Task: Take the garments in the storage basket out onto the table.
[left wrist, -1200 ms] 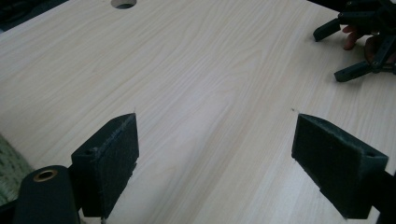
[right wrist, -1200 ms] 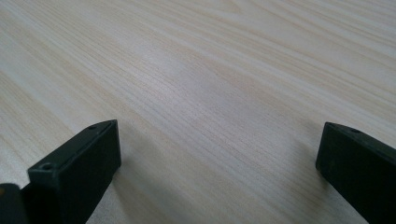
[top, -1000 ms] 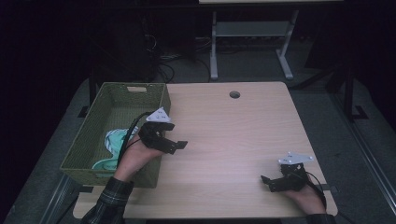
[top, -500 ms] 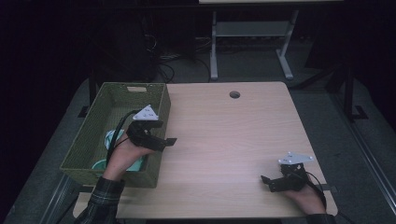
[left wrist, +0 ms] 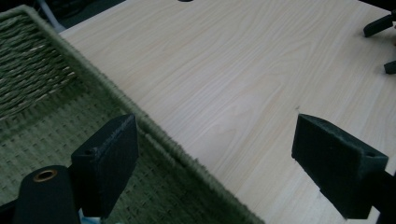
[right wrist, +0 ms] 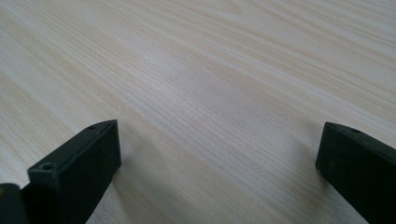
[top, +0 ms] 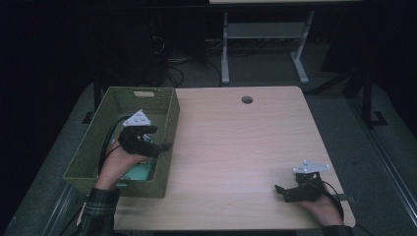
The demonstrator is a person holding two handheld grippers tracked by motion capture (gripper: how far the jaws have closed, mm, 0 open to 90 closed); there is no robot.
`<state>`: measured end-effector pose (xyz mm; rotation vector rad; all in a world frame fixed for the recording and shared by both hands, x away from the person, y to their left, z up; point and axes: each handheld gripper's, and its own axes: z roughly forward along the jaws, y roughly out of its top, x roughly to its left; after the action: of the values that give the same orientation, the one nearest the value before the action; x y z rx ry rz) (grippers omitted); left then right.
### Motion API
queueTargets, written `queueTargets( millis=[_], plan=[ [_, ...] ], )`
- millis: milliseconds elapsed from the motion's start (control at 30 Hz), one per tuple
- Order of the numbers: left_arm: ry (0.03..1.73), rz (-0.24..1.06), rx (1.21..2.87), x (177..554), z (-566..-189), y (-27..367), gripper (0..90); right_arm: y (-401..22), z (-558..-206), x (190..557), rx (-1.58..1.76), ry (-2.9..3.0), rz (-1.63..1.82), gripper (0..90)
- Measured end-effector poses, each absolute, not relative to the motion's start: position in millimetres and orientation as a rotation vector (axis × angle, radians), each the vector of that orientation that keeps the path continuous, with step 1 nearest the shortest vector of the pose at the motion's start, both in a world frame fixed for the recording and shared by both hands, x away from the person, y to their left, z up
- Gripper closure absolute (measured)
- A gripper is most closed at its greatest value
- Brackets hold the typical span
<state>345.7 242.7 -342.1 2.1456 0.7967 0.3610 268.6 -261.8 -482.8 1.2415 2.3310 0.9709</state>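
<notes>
A green woven basket [top: 88, 147] stands on the left part of the light wooden table [top: 236, 142]. My left gripper [top: 160, 138] hangs open and holds nothing, over the basket's inside by its right wall. In the left gripper view its left jaw is above the basket [left wrist: 42, 93] and its right jaw above the table [left wrist: 224, 79], with the gripper [left wrist: 219, 154] straddling the rim. A teal and white item [top: 140, 173] lies in the basket under the hand. Near the front right corner my right gripper [top: 281, 193] rests open, and between its jaws [right wrist: 215, 154] is bare wood.
A round cable hole [top: 247, 100] sits near the table's far edge. Behind the table stand a white desk frame [top: 265, 34] and floor cables [top: 167, 54]. The other gripper's jaw tips [left wrist: 379, 25] show far off in the left gripper view.
My left gripper has moved left, from over the table beside the basket to above the basket's inside. The right gripper has stayed where it was.
</notes>
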Motion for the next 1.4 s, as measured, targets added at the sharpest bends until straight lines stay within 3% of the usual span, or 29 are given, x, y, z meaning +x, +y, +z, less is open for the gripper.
queueTargets(
  millis=[700, 1400],
  plan=[
    [0.879, 0.448, 2.119, 349.8, -345.6, 290.2, 14.5, -261.8, -482.8, 268.6, 1.241, 2.332, 0.971, 0.0],
    [0.963, 0.418, 2.17, 362.7, -379.1, 306.0, 14.4, -261.7, -482.8, 268.6, 1.242, 2.331, 0.971, 0.0]
  ],
)
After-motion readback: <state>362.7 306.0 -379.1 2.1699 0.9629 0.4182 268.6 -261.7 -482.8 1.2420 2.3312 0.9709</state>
